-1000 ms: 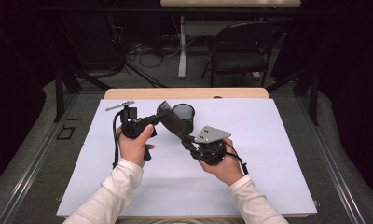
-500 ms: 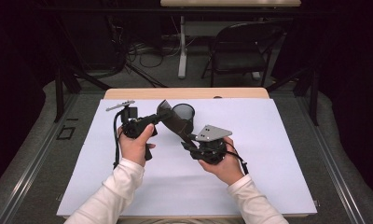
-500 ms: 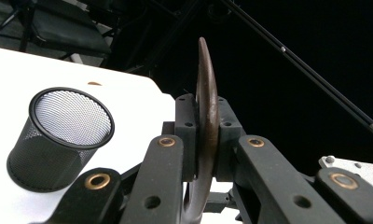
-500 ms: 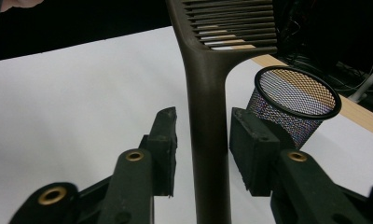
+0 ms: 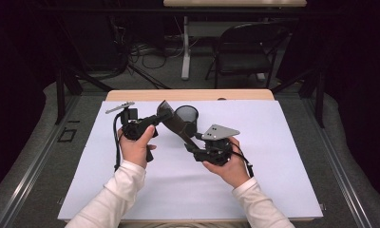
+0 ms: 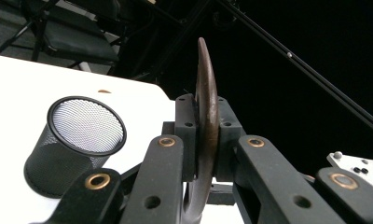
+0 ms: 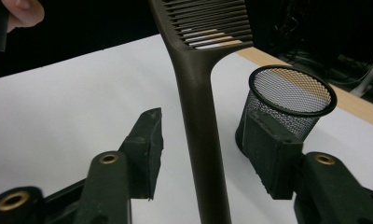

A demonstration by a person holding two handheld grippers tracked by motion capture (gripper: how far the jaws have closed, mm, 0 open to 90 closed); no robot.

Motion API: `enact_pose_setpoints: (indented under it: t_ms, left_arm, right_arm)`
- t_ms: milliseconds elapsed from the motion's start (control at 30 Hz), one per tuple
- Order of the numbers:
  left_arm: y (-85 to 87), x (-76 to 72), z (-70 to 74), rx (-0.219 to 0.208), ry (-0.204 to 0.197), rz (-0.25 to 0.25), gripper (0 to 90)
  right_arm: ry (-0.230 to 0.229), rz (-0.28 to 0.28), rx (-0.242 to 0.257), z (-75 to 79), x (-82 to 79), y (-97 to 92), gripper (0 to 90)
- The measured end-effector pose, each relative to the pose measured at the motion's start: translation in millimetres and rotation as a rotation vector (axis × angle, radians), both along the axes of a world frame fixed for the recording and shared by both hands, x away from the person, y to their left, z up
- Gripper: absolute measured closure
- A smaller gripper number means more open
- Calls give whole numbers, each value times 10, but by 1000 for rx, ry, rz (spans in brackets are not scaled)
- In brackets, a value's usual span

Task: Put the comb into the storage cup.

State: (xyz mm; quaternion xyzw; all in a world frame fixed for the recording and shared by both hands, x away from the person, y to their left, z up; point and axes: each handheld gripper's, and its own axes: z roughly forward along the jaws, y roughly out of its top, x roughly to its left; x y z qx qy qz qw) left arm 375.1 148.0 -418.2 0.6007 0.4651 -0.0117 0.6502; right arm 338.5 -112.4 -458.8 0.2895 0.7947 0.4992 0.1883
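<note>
Nearest to me, the person's two sleeved forearms come in over the white table sheet point(image 5: 273, 180), one gripper in each hand. The right gripper point(image 5: 194, 145) is held low, just above the sheet, pointing up and away toward the left one. In the right gripper view its jaws stand apart, having just been opening; the handle of the brown comb point(image 7: 201, 130) runs up between them, with a clear gap to the pad on either side, so they press on nothing. A grey three-cornered plate sits on top of this gripper.

A little farther, the left gripper point(image 5: 165, 114) is raised higher and points across to the right. Its jaws are clamped tight on the comb point(image 6: 206, 116): in the left gripper view the two pads squeeze the thin brown edge from both sides. The comb point(image 5: 175, 124) hangs in the air, slanting from the left gripper down toward the right one, toothed end uppermost.

Just behind the comb, a black mesh cup point(image 5: 186, 118) stands upright on the sheet, open at the top.

Beyond the table's wooden far edge a dark chair point(image 5: 240, 52) stands on the floor.
</note>
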Motion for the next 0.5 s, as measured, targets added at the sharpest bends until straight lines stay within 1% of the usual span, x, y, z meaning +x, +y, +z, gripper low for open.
enact_pose_setpoints:
  t_ms: [100,267,367,500]
  left_arm:
    - [10,12,-5,0,-2,6,845]
    - [24,36,-7,1,-10,18,845]
    - [38,58,-7,-2,-11,30,845]
    - [59,86,10,-5,-17,46,845]
  right_arm:
    - [11,-5,5,17,11,-4,442]
    - [11,-17,-24,47,19,-1,421]
    - [-3,-4,-8,56,27,-7,421]
    - [-11,-13,-10,71,28,-16,398]
